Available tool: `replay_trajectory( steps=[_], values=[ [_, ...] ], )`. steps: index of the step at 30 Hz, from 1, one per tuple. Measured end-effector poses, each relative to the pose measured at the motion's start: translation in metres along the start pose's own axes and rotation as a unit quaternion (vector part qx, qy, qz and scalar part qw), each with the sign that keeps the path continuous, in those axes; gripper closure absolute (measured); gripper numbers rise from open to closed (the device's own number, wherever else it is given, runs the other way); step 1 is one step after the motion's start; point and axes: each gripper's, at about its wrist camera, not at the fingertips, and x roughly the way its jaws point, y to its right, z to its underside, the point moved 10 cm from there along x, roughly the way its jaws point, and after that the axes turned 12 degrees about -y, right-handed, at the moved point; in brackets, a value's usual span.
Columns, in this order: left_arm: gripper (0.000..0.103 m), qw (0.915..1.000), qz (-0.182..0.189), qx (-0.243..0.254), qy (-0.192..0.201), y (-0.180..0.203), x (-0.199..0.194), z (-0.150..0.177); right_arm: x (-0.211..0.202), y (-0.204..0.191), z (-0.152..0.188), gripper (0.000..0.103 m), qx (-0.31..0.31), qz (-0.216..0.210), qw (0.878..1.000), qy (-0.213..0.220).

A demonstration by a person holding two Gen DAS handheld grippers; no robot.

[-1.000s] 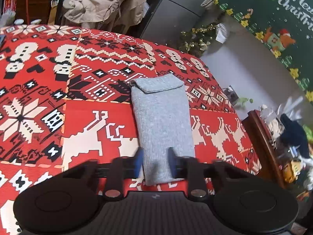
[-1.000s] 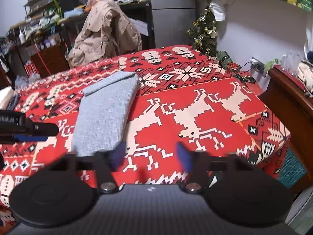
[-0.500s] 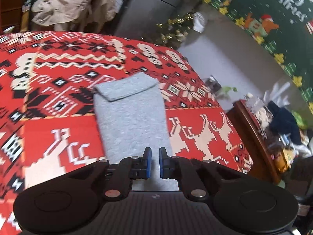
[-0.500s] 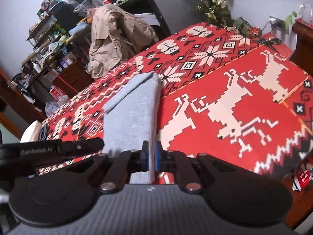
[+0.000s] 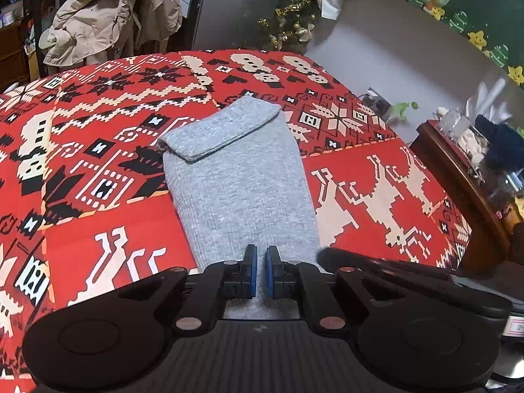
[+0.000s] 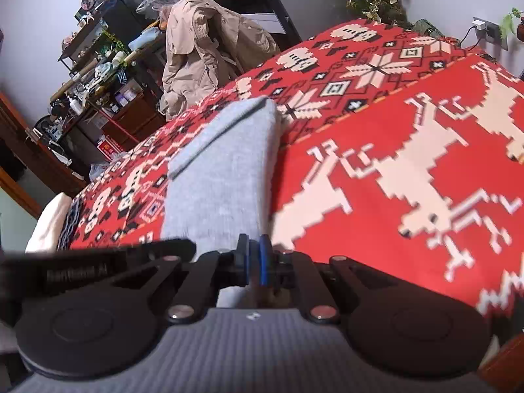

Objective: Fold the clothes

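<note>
A grey knitted garment (image 5: 235, 177), folded into a long narrow strip, lies on the red patterned bedspread (image 5: 98, 150). Its far end is turned over into a small flap. My left gripper (image 5: 258, 271) is shut on the near end of the strip, with grey cloth between the blue pads. My right gripper (image 6: 253, 258) is shut on the near right corner of the same garment (image 6: 222, 177), close beside the left gripper, whose black body (image 6: 98, 265) shows at the left of the right wrist view.
A beige coat (image 5: 108, 16) hangs on a chair beyond the bed. A wooden side table (image 5: 471, 177) with small items stands at the right. Cluttered shelves (image 6: 98, 65) stand at the back left. A small Christmas tree (image 5: 291, 23) stands in the far corner.
Both grippers were open a second ago; they closed on the garment's near end. The two grippers have come closer together and the right one has tilted.
</note>
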Motion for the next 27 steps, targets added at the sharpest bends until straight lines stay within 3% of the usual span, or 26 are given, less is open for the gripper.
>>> replay_trajectory(
  steps=[6,10,27],
  values=[
    [0.095,0.9999,0.008,0.004,0.007,0.010,-0.010,0.004,-0.018,-0.017,0.009,0.097,-0.029,-0.006,1.000,0.011],
    [0.095,0.9998,0.001,0.022,-0.003,0.015,-0.013,0.020,-0.009,-0.028,0.022,0.096,-0.074,0.021,0.997,-0.003],
    [0.095,0.9996,-0.019,0.021,-0.007,0.006,-0.015,0.063,-0.039,-0.015,0.057,0.090,-0.083,0.037,0.996,0.001]
  ],
)
